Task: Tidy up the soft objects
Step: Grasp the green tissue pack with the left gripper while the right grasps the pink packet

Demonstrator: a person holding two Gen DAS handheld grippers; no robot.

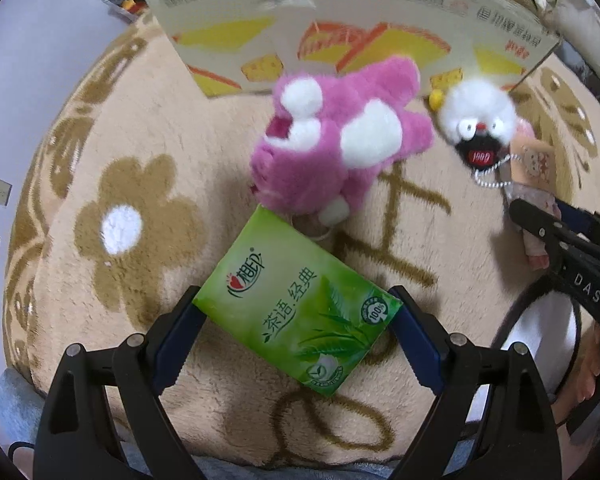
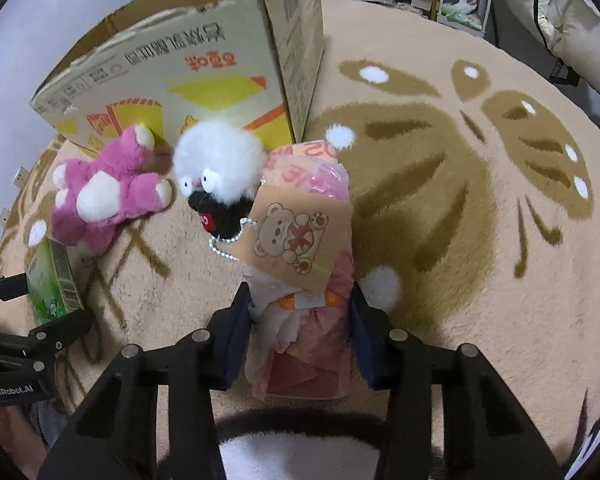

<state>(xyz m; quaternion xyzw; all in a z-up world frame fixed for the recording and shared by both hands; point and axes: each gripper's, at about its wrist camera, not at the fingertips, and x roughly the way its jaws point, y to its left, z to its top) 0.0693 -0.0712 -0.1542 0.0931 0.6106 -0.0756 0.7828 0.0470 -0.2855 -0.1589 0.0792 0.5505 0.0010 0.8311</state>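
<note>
The green plastic-wrapped tissue pack [image 1: 296,312], light and squashy, is clamped across its 2 short sides by the left gripper [image 1: 296,320] above the beige plush rug [image 1: 140,128]. The soft pink tissue packet [image 2: 304,320] is pinched by the right gripper [image 2: 302,320].

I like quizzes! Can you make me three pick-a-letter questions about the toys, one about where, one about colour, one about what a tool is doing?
1. Where is the pink plush bear?
A. inside the box
B. on the rug by the cardboard box
C. in a tool

2. What colour is the tissue pack?
A. green
B. blue
C. red

3. What is the left tool doing?
A. hanging empty
B. holding the bear
C. gripping the tissue pack

Answers: B, it lies on the rug before the box; A, its wrapper is green; C, both fingers press its sides.
</note>
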